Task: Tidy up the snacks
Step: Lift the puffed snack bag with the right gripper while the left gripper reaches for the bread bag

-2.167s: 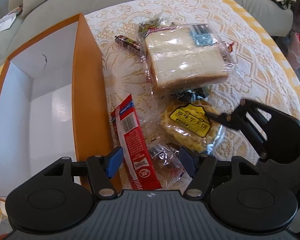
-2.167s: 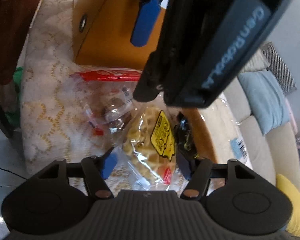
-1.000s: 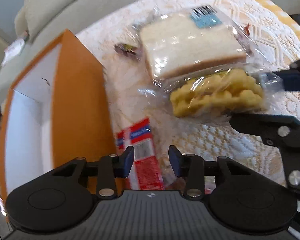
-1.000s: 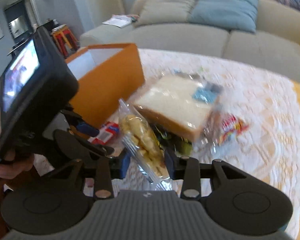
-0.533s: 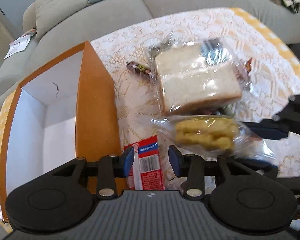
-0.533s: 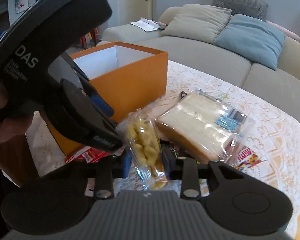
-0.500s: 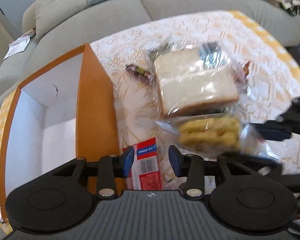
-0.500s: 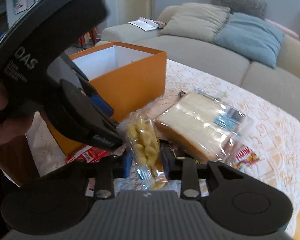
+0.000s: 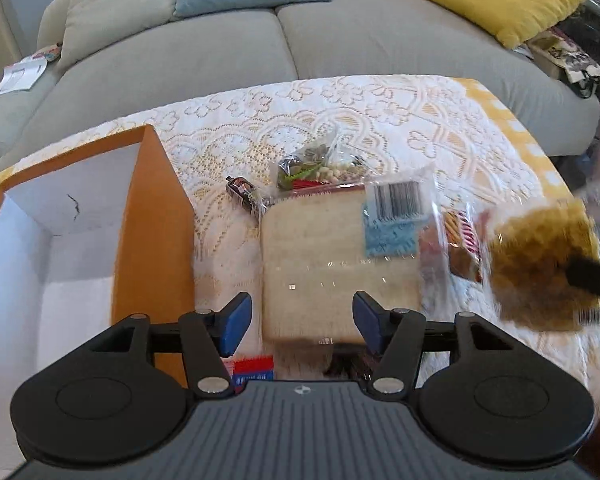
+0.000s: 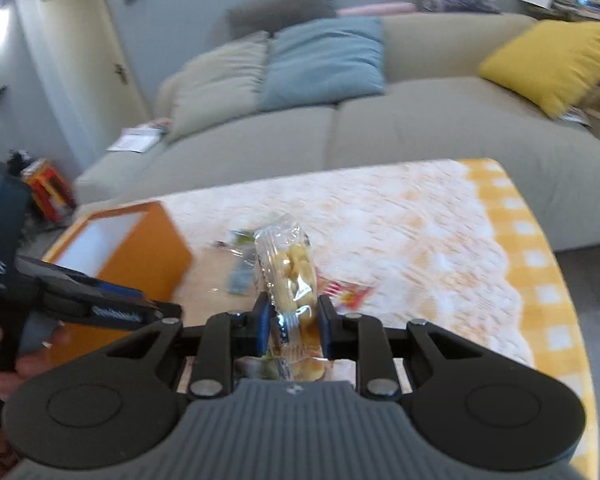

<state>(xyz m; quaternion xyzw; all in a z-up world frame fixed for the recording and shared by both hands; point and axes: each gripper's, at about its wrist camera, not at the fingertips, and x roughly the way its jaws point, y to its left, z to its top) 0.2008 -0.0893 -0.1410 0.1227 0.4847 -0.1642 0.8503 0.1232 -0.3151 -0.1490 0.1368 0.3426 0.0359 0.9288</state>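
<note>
My right gripper [image 10: 292, 330] is shut on a clear bag holding a yellow waffle [image 10: 290, 280], lifted above the table; the waffle bag shows blurred at the right of the left wrist view [image 9: 540, 264]. My left gripper [image 9: 302, 322] is open and empty, hovering over the near end of a bagged white bread loaf [image 9: 336, 256]. An open orange box with a white inside [image 9: 152, 232] stands at the left, also in the right wrist view [image 10: 140, 248]. A red packet [image 9: 254, 368] peeks out below my left fingers.
A mixed-nut bag [image 9: 316, 166], a small dark candy bar [image 9: 244, 192] and a red striped snack packet [image 9: 462, 236] lie around the bread on the lace tablecloth [image 9: 380, 120]. A grey sofa [image 9: 340, 32] with cushions runs behind the table.
My right gripper has carried the waffle bag up and off to the right, away from the bread. My left gripper has opened wider and moved forward over the bread.
</note>
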